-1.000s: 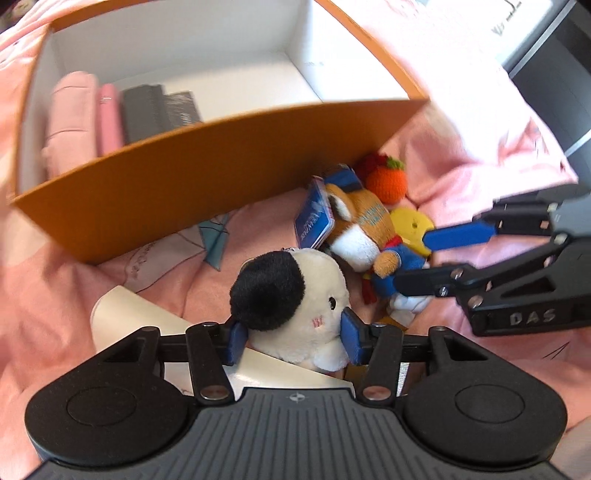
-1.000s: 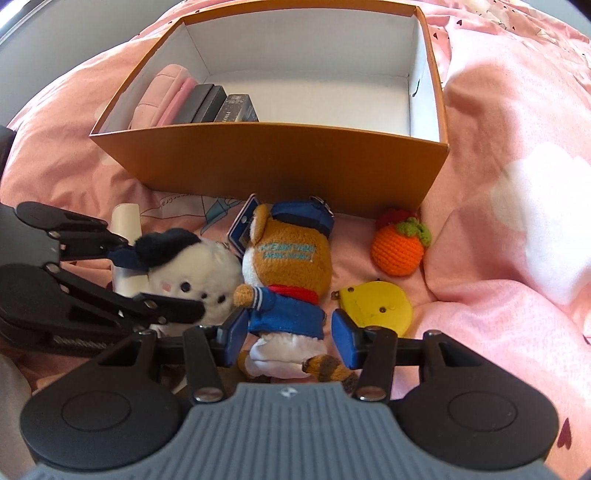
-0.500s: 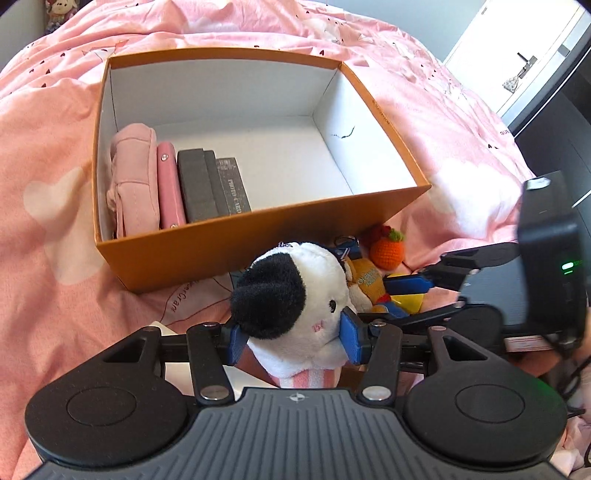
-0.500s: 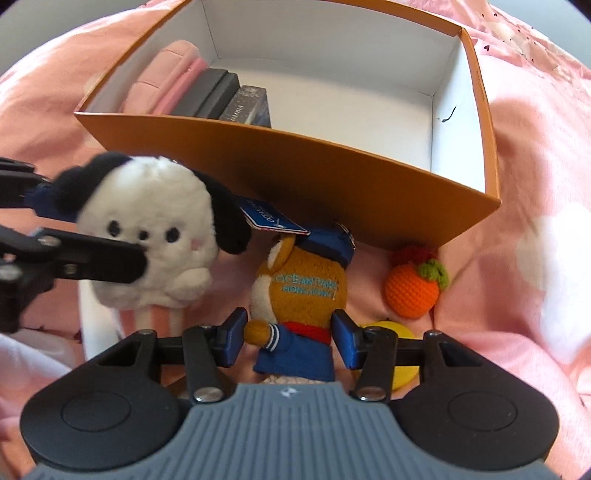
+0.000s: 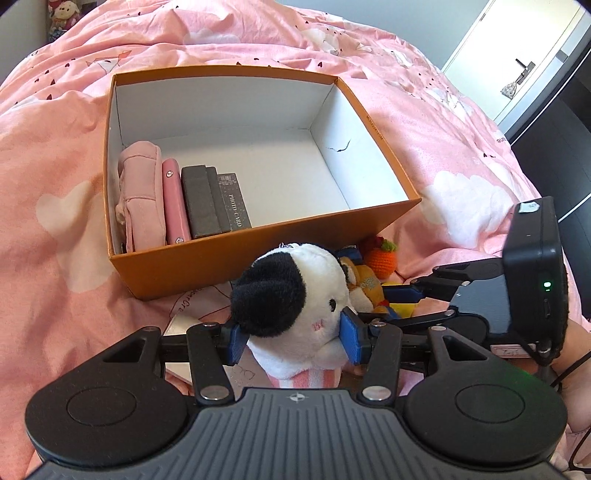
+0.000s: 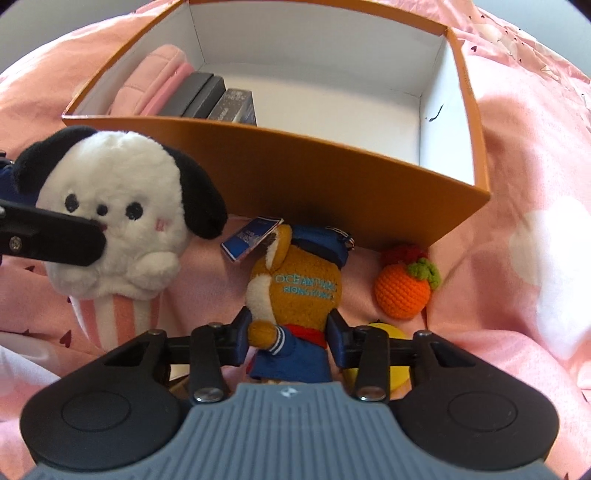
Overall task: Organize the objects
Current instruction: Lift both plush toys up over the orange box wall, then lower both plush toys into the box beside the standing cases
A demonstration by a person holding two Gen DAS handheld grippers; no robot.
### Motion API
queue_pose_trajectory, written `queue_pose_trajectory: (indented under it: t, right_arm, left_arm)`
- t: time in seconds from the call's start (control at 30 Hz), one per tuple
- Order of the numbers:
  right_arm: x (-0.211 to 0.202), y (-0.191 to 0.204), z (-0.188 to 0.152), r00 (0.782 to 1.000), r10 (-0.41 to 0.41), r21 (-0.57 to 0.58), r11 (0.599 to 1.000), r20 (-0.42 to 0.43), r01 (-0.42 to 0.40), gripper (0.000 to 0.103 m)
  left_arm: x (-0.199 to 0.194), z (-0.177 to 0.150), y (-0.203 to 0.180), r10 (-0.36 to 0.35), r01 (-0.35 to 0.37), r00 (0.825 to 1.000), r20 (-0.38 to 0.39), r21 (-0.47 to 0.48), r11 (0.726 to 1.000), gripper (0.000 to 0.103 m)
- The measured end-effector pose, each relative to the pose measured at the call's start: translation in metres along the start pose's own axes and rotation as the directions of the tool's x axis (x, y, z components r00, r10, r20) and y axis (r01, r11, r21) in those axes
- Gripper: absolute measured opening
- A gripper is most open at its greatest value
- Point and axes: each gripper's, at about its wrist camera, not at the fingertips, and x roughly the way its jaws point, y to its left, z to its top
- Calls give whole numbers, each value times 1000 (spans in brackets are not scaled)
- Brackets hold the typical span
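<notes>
White plush dog (image 5: 295,291) clamped in left hand-held gripper (image 5: 293,338); right hand-held gripper (image 6: 290,341) clamps bear plush (image 6: 295,295).

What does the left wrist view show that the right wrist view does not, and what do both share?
Only the left wrist view shows the door and the toy on the shelf. Only the right wrist view shows the dog plush's face and the blue tag on the bear plush. Both show the orange box, the pink pouch and the crochet orange.
</notes>
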Motion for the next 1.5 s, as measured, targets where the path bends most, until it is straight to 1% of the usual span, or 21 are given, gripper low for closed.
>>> queue_pose_trajectory:
  t: [0.13, 0.2, 0.23, 0.33, 0.43, 0.6, 0.73, 0.77, 0.83, 0.9, 0.93, 1.03, 1.1, 1.13, 1.2, 1.27, 1.37, 1.5]
  right_arm:
    - [-26, 0, -1, 999, 5, -1, 1000, 49, -5, 43]
    - [-43, -2, -3, 997, 17, 5, 1000, 80, -17, 43]
    - [-50, -3, -3, 995, 29, 12, 999, 92, -30, 43]
    - [-72, -15, -1, 986, 101, 57, 992, 131, -110, 43]
    - [-92, -19, 6, 973, 138, 76, 985, 187, -154, 43]
    - [-120, -29, 26, 943, 173, 85, 975, 286, -204, 43]
    - [-130, -40, 45, 917, 174, 104, 969, 358, -225, 43]
    - [-129, -45, 53, 911, 171, 112, 967, 375, -228, 43]
    - [-132, -53, 64, 902, 170, 129, 963, 398, -238, 43]
    - [-128, -64, 75, 899, 180, 149, 955, 399, -258, 43]
    - [-123, -69, 80, 901, 183, 164, 951, 393, -264, 43]
    - [-101, -82, 92, 918, 178, 215, 940, 355, -265, 43]
    - [-81, -93, 97, 926, 193, 265, 921, 325, -286, 43]
    - [-71, -98, 97, 927, 206, 290, 909, 313, -300, 43]
    - [-54, -104, 101, 932, 218, 313, 898, 290, -308, 43]
    - [-40, -106, 105, 939, 218, 311, 902, 267, -298, 43]
    - [-23, -109, 111, 942, 247, 321, 894, 228, -312, 43]
    - [-6, -108, 117, 954, 242, 319, 903, 177, -288, 43]
  left_arm:
    - [-12, 3, 2, -31, 31, 999, 13, -10, 999, 58]
    - [-21, 5, 4, -57, 58, 998, 21, -24, 998, 58]
    - [-24, 6, 5, -69, 69, 997, 23, -29, 997, 58]
    - [-35, 12, 8, -103, 104, 994, 34, -54, 993, 58]
    - [-47, 19, 9, -135, 140, 989, 59, -72, 988, 58]
    - [-63, 41, 8, -155, 165, 980, 126, -74, 983, 58]
    - [-70, 66, 8, -141, 160, 972, 188, -88, 983, 58]
    - [-69, 73, 8, -131, 151, 972, 197, -88, 985, 58]
    - [-64, 86, 7, -110, 128, 975, 192, -84, 988, 58]
    - [-51, 99, 7, -87, 101, 984, 157, -82, 992, 58]
    - [-43, 105, 8, -76, 88, 988, 136, -89, 992, 58]
    - [-14, 117, 11, -41, 48, 997, 70, -113, 992, 58]
    - [6, 122, 14, -30, 33, 999, 26, -125, 992, 58]
    - [16, 123, 16, -26, 27, 1000, 9, -132, 991, 58]
    - [28, 128, 17, -16, 15, 1000, -10, -132, 991, 58]
    - [39, 133, 15, 10, -14, 999, -33, -119, 993, 58]
    - [55, 136, 12, 39, -46, 997, -74, -96, 994, 58]
    - [77, 139, 8, 74, -83, 988, -138, -62, 995, 58]
